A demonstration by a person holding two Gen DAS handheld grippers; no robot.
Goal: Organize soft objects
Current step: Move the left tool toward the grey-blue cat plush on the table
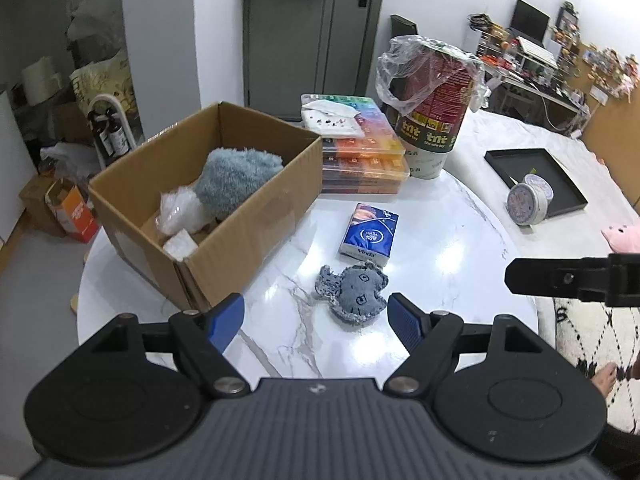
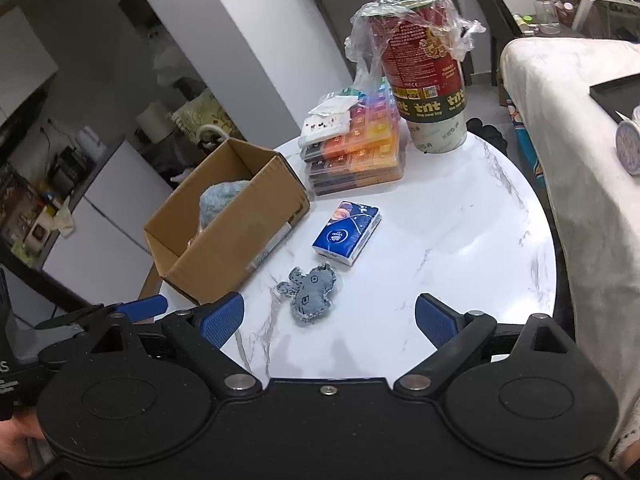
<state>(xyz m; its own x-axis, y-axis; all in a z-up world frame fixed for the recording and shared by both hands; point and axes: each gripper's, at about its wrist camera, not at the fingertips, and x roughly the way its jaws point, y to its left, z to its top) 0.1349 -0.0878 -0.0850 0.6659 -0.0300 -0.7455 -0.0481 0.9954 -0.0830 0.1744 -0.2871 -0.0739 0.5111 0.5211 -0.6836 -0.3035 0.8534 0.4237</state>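
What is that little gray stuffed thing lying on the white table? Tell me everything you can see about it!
The little gray stuffed toy looks like a flat, padded animal shape sewn from gray-blue denim-like cloth with frayed, fuzzy edges. Small dark stitched marks sit on its face side. It lies flat on the white marble-look table, between the cardboard box and the table's near edge, just in front of the blue tissue pack but not touching it. Nothing holds it: the open left gripper hangs just short of it.
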